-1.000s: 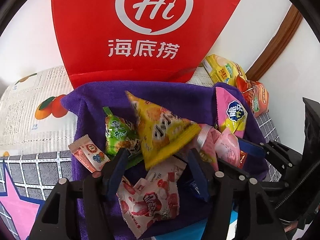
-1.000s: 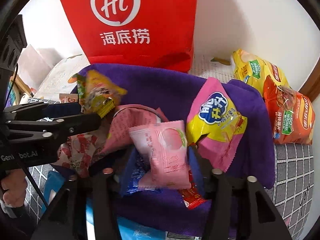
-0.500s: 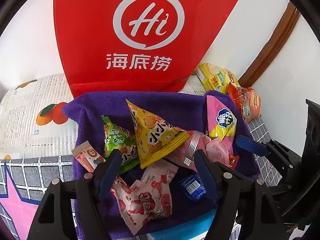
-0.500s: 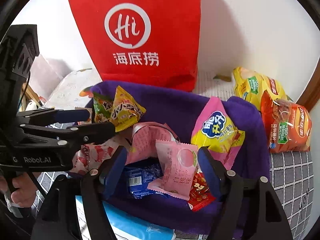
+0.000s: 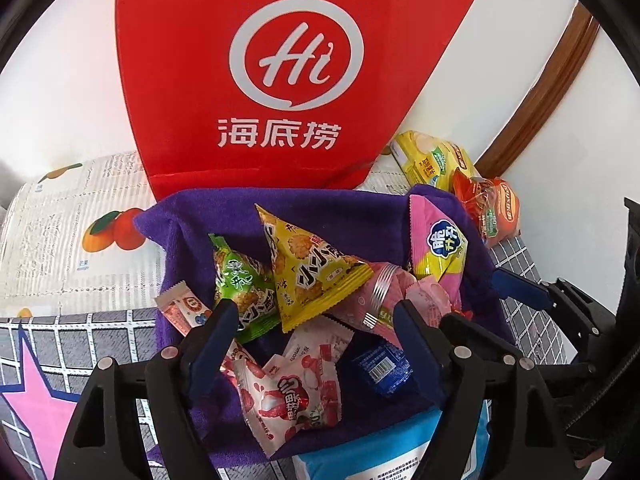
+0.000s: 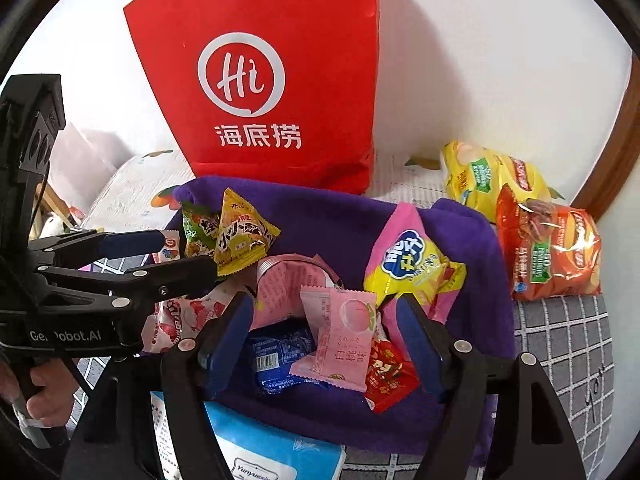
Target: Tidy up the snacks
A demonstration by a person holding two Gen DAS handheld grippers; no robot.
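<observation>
Most small snack packets are being gathered on the purple towel, near the red paper bag; two crinkly chip bags are lying off it, far right, apparently left. The left gripper is being opened, nothing pinched; the right gripper is being held spread around a flat pink sachet, pads apart from it.
</observation>
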